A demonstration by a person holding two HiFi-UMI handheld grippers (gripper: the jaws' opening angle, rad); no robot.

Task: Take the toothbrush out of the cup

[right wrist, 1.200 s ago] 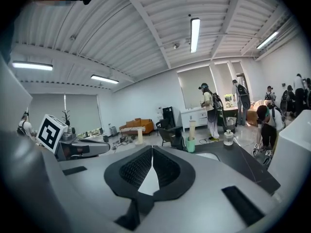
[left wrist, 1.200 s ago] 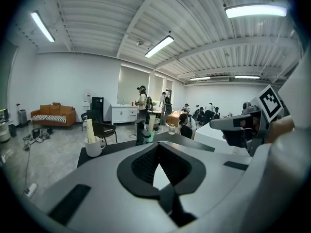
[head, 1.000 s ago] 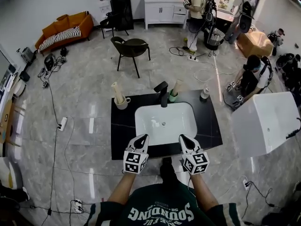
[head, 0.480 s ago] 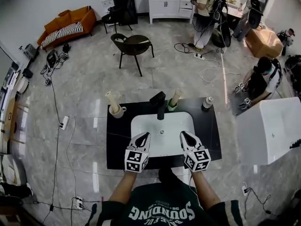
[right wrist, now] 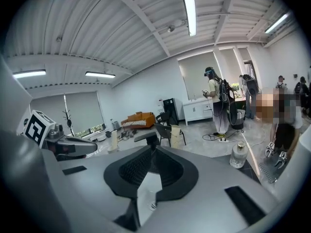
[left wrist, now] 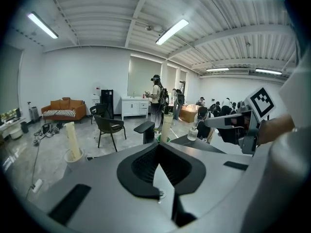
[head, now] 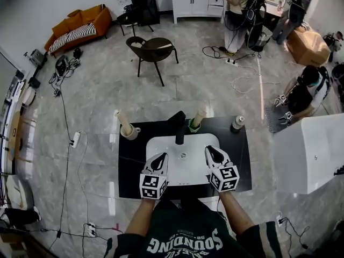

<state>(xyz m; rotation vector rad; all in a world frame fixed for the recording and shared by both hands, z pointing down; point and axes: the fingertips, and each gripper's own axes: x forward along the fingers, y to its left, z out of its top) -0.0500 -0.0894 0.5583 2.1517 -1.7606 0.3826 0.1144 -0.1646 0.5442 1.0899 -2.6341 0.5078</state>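
Two grippers over the sink, and both are empty. The left gripper (head: 162, 157) has its jaws pressed together with nothing between them. The right gripper (head: 209, 150) is just the same, closed on nothing. They hang side by side above the front of the one white sink (head: 183, 143), set in the black desk (head: 126, 171).

There are two cups at the back. The white cup (head: 130, 133) sits at the back left corner, with one pale toothbrush (head: 123, 120) standing tilted in it. The green cup (head: 193, 127), just right of the single black faucet (head: 179, 127), holds a second toothbrush (head: 199, 117). One bottle (head: 236, 123) stands at the back right. Both cups are well clear of the grippers.
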